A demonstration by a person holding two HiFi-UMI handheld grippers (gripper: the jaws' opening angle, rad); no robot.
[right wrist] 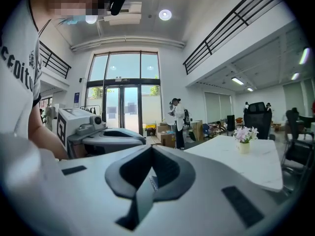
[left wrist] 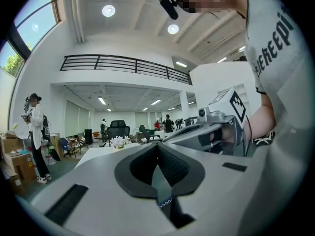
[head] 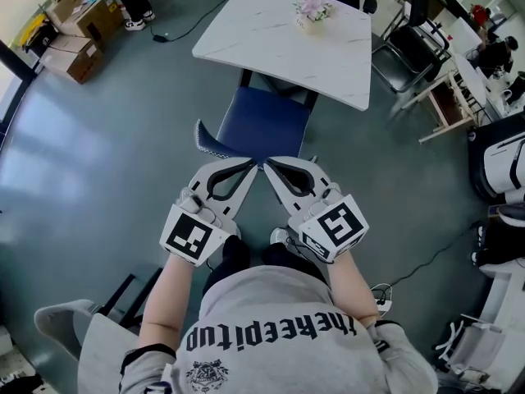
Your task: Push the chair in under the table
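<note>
A chair with a blue seat point(head: 267, 120) stands with its front part under the white marble-look table point(head: 271, 43); its curved backrest point(head: 215, 144) faces me. My left gripper point(head: 252, 165) and right gripper point(head: 267, 165) are both shut and empty, their tips side by side just above the backrest's top edge. In the left gripper view the left gripper point(left wrist: 157, 146) points level at the table point(left wrist: 98, 154), with blue stitched chair fabric point(left wrist: 165, 203) showing below the closed jaws. In the right gripper view the right gripper point(right wrist: 151, 149) is also closed, with the table point(right wrist: 246, 163) ahead to the right.
A small pot of flowers point(head: 312, 10) stands on the table's far side. Black chairs point(head: 406, 56) and a wooden stool point(head: 447, 105) stand to the right, cardboard boxes point(head: 78, 31) at the far left. A person point(right wrist: 177, 122) stands beyond the table. A cable point(head: 426, 261) lies on the floor.
</note>
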